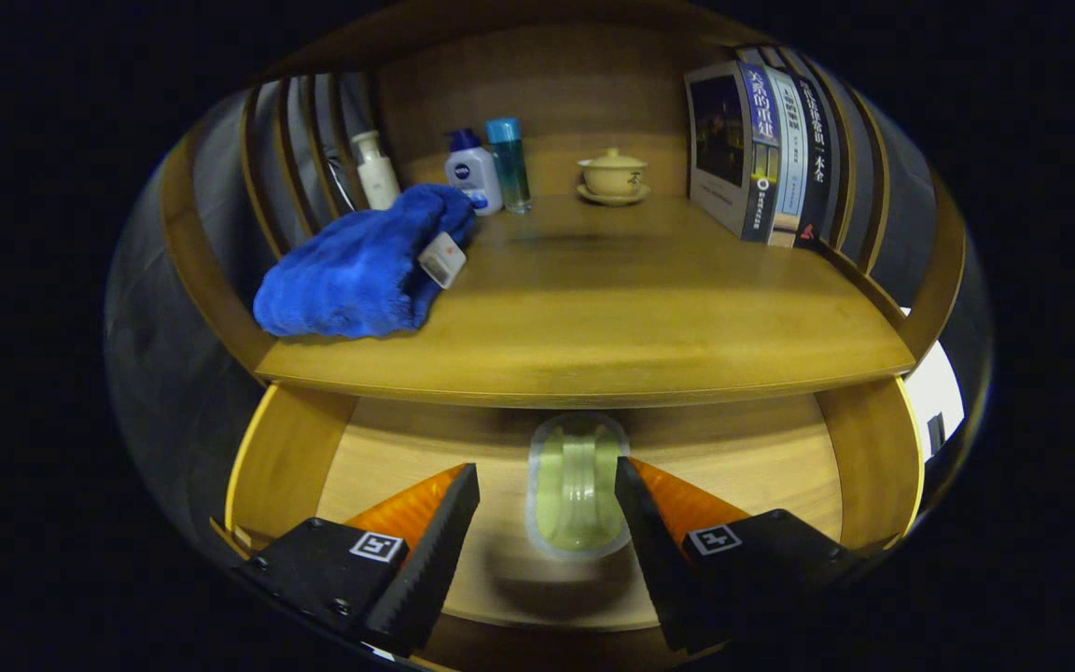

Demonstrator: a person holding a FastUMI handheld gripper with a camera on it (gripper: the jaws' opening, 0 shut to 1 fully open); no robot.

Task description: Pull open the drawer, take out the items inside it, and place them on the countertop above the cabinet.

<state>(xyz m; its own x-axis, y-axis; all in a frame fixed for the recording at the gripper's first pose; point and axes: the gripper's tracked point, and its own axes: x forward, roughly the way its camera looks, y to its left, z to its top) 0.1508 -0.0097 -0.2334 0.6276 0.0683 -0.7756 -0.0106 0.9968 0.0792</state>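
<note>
The drawer (295,457) stands pulled open, a pale green packet (578,485) lying flat inside below the countertop (612,317).

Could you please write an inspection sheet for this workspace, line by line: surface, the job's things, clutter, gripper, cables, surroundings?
Surface: wooden countertop, bare in the middle and front.
Job's things: drawer pulled open; a pale green packaged item lies inside, between the fingers; blue towel already on the countertop, a small white tag on it.
Clutter: three bottles and a lidded cup on a saucer at the back; books standing beside them.
Gripper: gripper open, fingers on either side of the green item, not pressing it.
Cables: nothing seen.
Surroundings: wooden slats on both sides of the countertop.
</note>
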